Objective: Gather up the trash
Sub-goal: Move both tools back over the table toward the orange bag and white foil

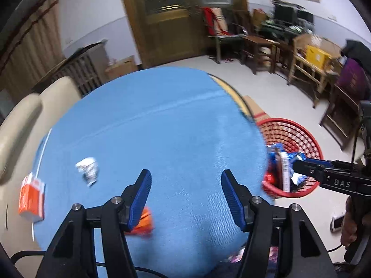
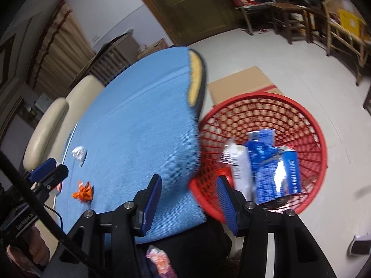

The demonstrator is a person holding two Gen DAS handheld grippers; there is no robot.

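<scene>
My left gripper (image 1: 185, 197) is nearer the crumpled orange wrapper (image 1: 142, 223) – lower left, under its open jaws; right gripper (image 2: 189, 202) open too.

Print on the blue wrappers (image 2: 271, 162) is blurred beyond reading; the orange box (image 1: 31, 199), at nine o'clock, is smeared.

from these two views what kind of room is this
Probably a lived-in home room used partly for storage. A wooden door stands in the back wall, wooden chairs piled with boxes line the side, and a table under a blue cloth stands beside a red mesh wastebasket.
</scene>
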